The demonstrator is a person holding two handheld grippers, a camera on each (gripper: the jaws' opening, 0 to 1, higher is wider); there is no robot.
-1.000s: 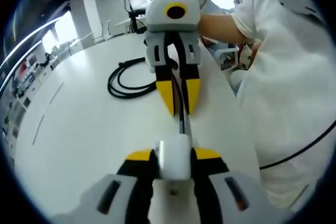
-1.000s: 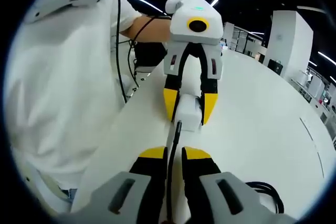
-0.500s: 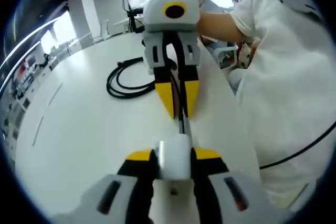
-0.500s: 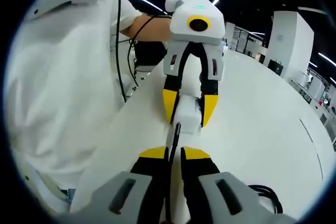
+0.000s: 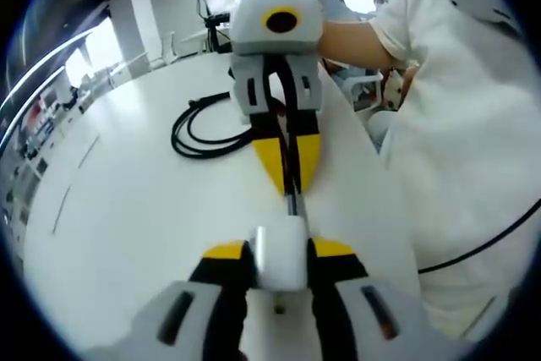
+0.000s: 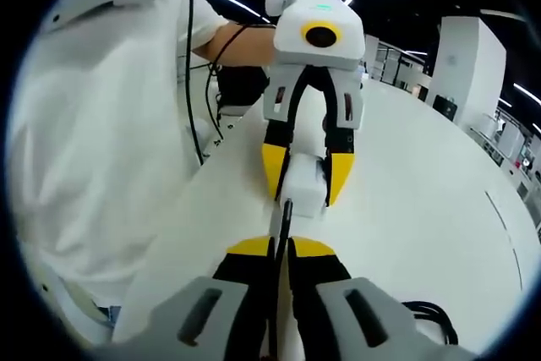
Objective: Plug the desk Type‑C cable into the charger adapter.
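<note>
- Since a second ago, your right gripper (image 6: 280,247) has pinched its yellow-tipped jaws tighter on the Type-C cable (image 5: 290,137); seen from the left gripper view, the two tips that stood slightly apart now meet in a single yellow wedge around the black lead.
- Your left gripper (image 5: 280,249) is clenched on the charger adapter (image 5: 280,255), a white block seated between its jaws; from the right gripper view the adapter (image 6: 304,185) sits between the opposing yellow tips, low over the white table (image 6: 423,183).
- The cable's metal plug (image 5: 293,204) points straight at the adapter's top face and reaches it; whether it is fully seated cannot be told.
- Both grippers face each other nose to nose along one line, the adapter and plug between them.
- A loose coil of black cable (image 5: 203,128) lies on the table behind your right gripper, near its left side in the left gripper view.
- Your white-sleeved torso (image 6: 110,133) borders the table edge.
</note>
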